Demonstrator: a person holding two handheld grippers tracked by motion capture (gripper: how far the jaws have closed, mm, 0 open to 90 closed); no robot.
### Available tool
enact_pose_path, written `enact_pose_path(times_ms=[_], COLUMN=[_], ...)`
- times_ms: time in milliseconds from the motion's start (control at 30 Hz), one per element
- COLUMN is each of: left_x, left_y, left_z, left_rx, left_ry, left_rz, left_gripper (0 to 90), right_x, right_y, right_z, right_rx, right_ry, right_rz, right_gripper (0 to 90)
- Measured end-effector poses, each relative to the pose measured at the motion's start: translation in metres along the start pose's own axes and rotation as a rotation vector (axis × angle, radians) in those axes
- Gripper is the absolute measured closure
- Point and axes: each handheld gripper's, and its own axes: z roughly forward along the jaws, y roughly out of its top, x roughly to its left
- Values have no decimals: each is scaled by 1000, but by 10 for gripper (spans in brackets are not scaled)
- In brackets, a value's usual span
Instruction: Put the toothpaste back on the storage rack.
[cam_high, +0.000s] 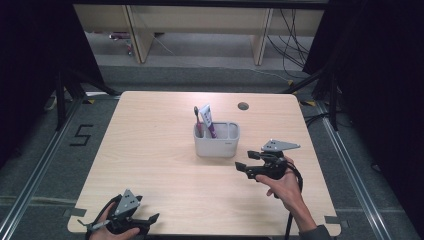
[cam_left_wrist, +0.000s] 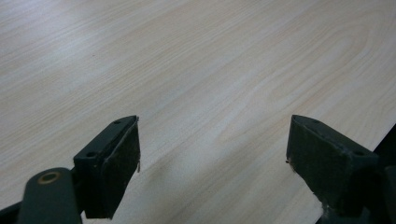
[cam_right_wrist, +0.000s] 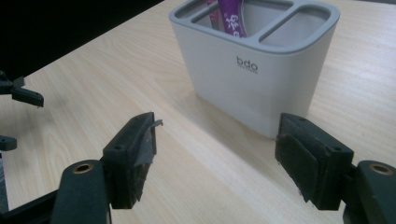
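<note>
A grey-white holder (cam_high: 217, 140) with several compartments stands on the wooden table (cam_high: 150, 150), a little right of centre. A purple toothbrush (cam_high: 198, 120) and a purple and white tube (cam_high: 206, 116) stick up from its left compartments. My right gripper (cam_high: 243, 169) hovers just to the right of the holder and nearer the front, jaws open and empty. In the right gripper view the holder (cam_right_wrist: 252, 70) stands close ahead of the open jaws of my right gripper (cam_right_wrist: 215, 133), with the tube (cam_right_wrist: 232, 18) inside it. My left gripper (cam_high: 150, 222) rests open at the front left edge, with bare wood between its jaws (cam_left_wrist: 212, 135).
A round cable hole (cam_high: 243, 106) lies in the table behind the holder. Black curtains hang on both sides. A "5" mark (cam_high: 81, 135) is taped on the floor at left. Wooden furniture legs and cables stand beyond the far edge.
</note>
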Motion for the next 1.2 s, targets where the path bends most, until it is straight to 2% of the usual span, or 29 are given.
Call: enact_pose_path(times_ms=[33, 67, 100, 133, 167, 200, 233, 267, 300, 333, 367, 433, 533, 567, 600, 633, 667, 700, 767, 800, 867, 933, 967, 1000, 1033, 1100, 1167, 1200], left_x=[0, 0, 0, 0, 0, 0, 0, 0, 0, -1, 0, 0, 0, -1, -1, -1, -1, -1, 0, 0, 0, -2, -1, -2, -1, -2, -2, -2], left_y=[0, 0, 0, 0, 0, 0, 0, 0, 0, 0, 0, 0, 0, 0, 0, 0, 0, -1, 0, 0, 0, 0, 0, 0, 0, 0, 0, 0], left_z=[0, 0, 0, 0, 0, 0, 0, 0, 0, 0, 0, -1, 0, 2, 2, 2, 2, 2, 1, 1, 2, 2, 3, 2, 2, 1, 1, 1], left_rx=[1, 1, 6, 6, 6, 6, 7, -5, 0, -7, 7, 15, 16, -6, -1, 8, 8, -1, 5, 5, -3, 6, 8, 14, 10, 10, 8, 8], left_ry=[-4, -4, -3, -3, -2, -2, -1, -1, 1, 0, 6, 5, 0, -13, -11, -12, -12, -13, -8, -8, -10, -8, -17, -14, -10, -12, -11, -11], left_rz=[1, 1, 0, 0, 1, 1, 0, -7, -2, -9, 2, 21, 17, 2, 2, 9, 9, 10, 9, 9, 10, 12, 23, 22, 17, 16, 15, 15], left_gripper=[172, 172, 172, 172, 172, 172, 172, 172, 172, 172, 172, 172, 172, 172, 172, 172, 172, 172, 172, 172, 172, 172, 172, 172, 172, 172, 172, 172], right_x=[0, -2, 0, 0, -3, -3, -2, -4, -4, -4, -2, -3, -1, -2, 0, -2, -2, -1, -1, -2, -3, -2, 0, -2, 0, 0, 3, 1], right_y=[-1, -3, -5, -5, -7, -7, -8, -11, -14, -14, -15, -17, -18, -20, -21, -22, -22, -24, -27, -29, -30, -34, -35, -38, -40, -41, -44, -44], right_z=[0, -1, -2, -2, -3, -3, -3, -3, -2, -1, -2, -1, -3, -4, -6, -6, -6, -11, -11, -11, -13, -15, -15, -16, -15, -16, -16, -17], right_rx=[5, 3, 6, 6, 7, 7, 14, 18, 33, 27, 45, 29, 35, 32, 38, 29, 29, 37, 37, 31, 32, 47, 53, 47, 45, 47, 50, 49], right_ry=[2, 0, 0, 0, 3, 3, 0, -9, -1, -6, -4, -9, 1, -3, 0, 5, 5, -15, -5, -11, -12, -15, -17, -18, -8, -24, -8, -21], right_rz=[2, -18, 17, 17, -13, -13, 9, -4, 5, -12, 18, -8, 9, -10, 16, -14, -14, 1, 31, 9, 4, 22, 46, 16, 43, 8, 41, 4], right_gripper=[292, 292, 291, 291, 291, 291, 291, 289, 286, 286, 286, 285, 285, 285, 285, 284, 284, 284, 282, 281, 281, 279, 279, 275, 274, 264, 261, 256])
